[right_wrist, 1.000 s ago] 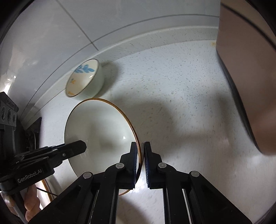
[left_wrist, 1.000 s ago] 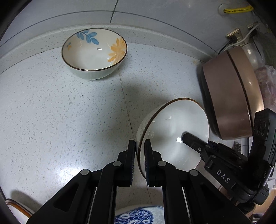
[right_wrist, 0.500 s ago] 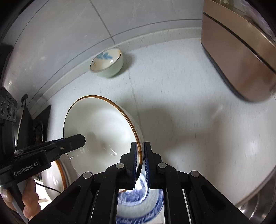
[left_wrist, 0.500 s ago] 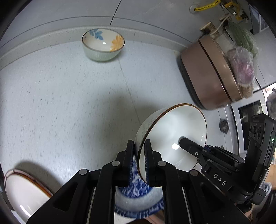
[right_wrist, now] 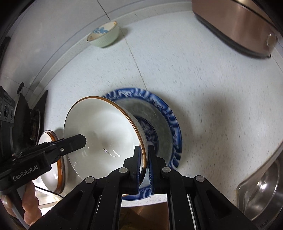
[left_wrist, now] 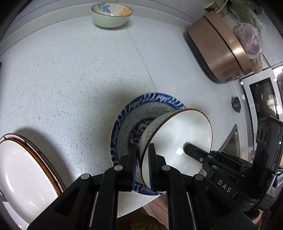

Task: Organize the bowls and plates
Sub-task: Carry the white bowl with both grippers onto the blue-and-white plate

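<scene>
Both grippers are on one white bowl (left_wrist: 178, 139) here, and it hangs in the air, tilted, its brown-lined mouth turned sideways rather than up. The left gripper (left_wrist: 143, 166) is clenched across the rim at one side, one finger inside the wall and one outside; the right gripper (right_wrist: 144, 167) bites the rim at the opposite side the same way. So neither hand is nearer, they share the load across the bowl's width.

Now the relation that matters: the blue-patterned plate (left_wrist: 155, 100) lies flat on the speckled counter (left_wrist: 70, 79), close to its front edge, directly beneath and behind the bowl. In both wrist views the bowl's foot points down toward the plate's dark blue centre, and whether it is touching yet I cannot tell, since the bowl's own wall hides the gap. My read is that the bowl is headed onto that plate, and for that the mouth has to roll upright as it goes down, both wrists turning together or the rim will twist in the pads.

Elsewhere, a white plate with a brown rim (left_wrist: 23, 175) sits at the front left of the counter, and a small flowered bowl (left_wrist: 111, 16) waits far off at the back edge by the wall, well apart from all this
</scene>
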`<action>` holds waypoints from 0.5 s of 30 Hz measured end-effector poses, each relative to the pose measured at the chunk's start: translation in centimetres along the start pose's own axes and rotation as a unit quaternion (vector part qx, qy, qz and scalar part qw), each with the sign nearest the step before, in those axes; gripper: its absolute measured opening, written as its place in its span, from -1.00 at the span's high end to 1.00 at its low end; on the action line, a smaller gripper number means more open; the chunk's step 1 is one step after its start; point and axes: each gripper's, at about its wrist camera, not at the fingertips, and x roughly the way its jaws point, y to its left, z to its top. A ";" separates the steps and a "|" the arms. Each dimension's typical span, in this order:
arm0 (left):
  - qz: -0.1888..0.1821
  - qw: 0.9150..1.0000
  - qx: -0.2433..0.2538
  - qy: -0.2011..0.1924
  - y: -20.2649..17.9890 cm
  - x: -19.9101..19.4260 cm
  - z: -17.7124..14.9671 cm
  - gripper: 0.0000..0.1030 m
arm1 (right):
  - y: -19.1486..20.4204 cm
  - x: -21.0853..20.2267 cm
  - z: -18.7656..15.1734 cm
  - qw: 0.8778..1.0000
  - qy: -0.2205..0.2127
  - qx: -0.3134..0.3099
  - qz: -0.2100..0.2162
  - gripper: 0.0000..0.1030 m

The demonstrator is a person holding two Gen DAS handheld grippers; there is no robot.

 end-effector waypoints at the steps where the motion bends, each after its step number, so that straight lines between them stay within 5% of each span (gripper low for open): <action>1: 0.001 1.000 0.000 0.003 0.0 0.3 0.1 0.85 | -0.3 0.2 0.0 1.000 0.003 0.003 -0.001 0.85; 15: 0.015 1.000 -0.002 0.014 0.1 1.5 0.4 0.85 | -0.1 3.5 0.7 1.000 0.026 0.018 0.000 0.76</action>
